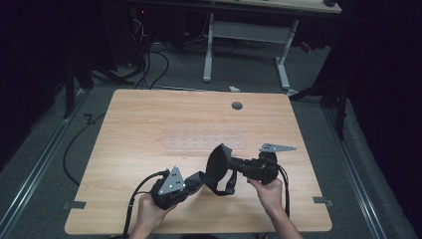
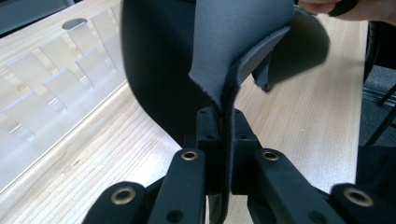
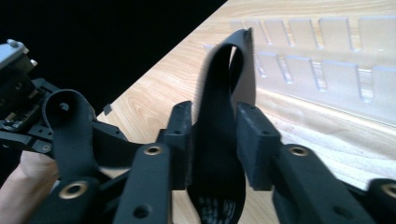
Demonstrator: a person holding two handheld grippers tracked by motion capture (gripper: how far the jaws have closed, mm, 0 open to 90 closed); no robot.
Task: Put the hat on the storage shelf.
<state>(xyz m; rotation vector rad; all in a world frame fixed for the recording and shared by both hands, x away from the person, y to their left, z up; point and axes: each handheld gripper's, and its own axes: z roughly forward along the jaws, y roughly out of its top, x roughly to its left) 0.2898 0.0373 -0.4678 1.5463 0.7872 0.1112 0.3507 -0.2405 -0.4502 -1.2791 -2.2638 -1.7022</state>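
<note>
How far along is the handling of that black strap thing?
Done: the black neoprene wrap is lifted clear of the table. In hand: left gripper is clamped on one edge, right gripper on a strap end, stretching it between them. Left: whatever folding or placing follows; nothing is set down yet.

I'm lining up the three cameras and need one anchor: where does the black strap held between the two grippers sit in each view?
High view: black strap low centre, hanging between left gripper and right gripper.
Left gripper view: strap rises from the shut jaws and fans across the top centre.
Right gripper view: strap stands as a loop between the jaws, centre.
Shared landmark: clear slotted tray on the wooden table.
</note>
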